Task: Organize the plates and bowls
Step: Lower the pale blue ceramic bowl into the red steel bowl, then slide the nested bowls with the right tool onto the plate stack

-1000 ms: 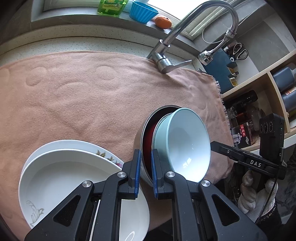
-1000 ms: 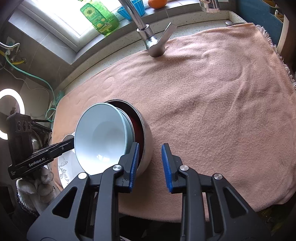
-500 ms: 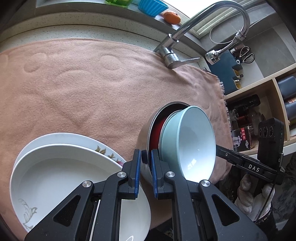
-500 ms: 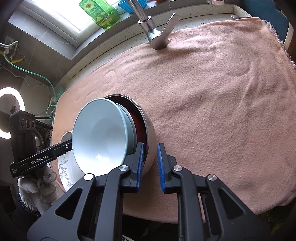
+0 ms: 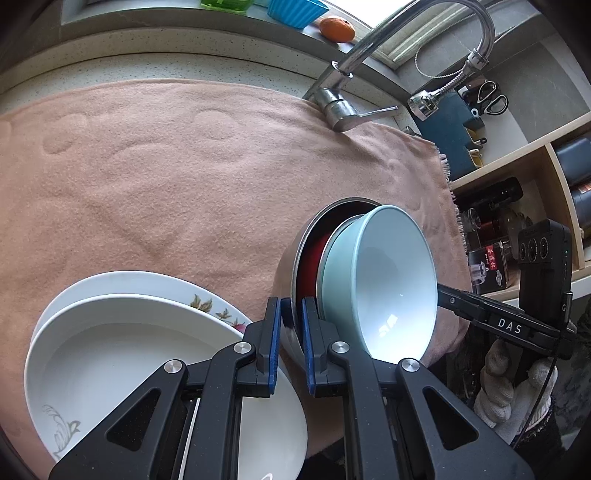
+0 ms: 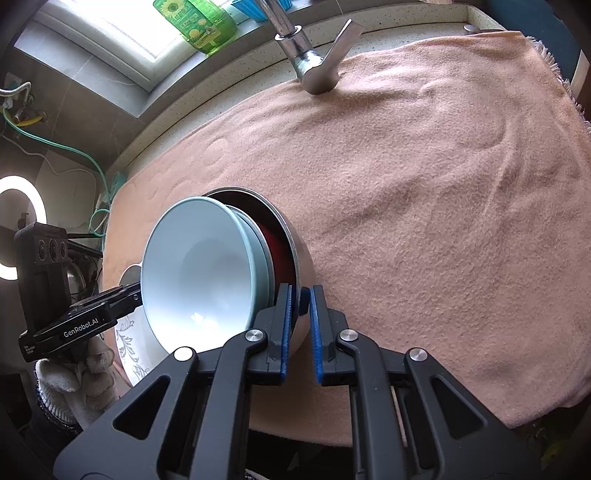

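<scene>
A steel bowl (image 5: 286,269) with a red inside holds two nested pale blue bowls (image 5: 391,280). The stack is tilted up above the pink towel (image 5: 184,177). My left gripper (image 5: 290,347) is shut on the steel bowl's rim. My right gripper (image 6: 300,328) is shut on the opposite rim of the steel bowl (image 6: 301,258); the blue bowls (image 6: 199,269) face left in its view. Two stacked white plates (image 5: 122,347) lie on the towel at the lower left of the left wrist view, just left of the stack.
A steel faucet (image 5: 343,107) stands at the towel's back edge. A green soap bottle (image 6: 199,26), a blue cup (image 5: 295,11) and an orange (image 5: 337,28) sit on the windowsill. Shelves with jars (image 5: 517,229) stand to the right.
My right gripper has closed from open onto the steel bowl's rim. The bowl stack has shifted slightly, held on both sides.
</scene>
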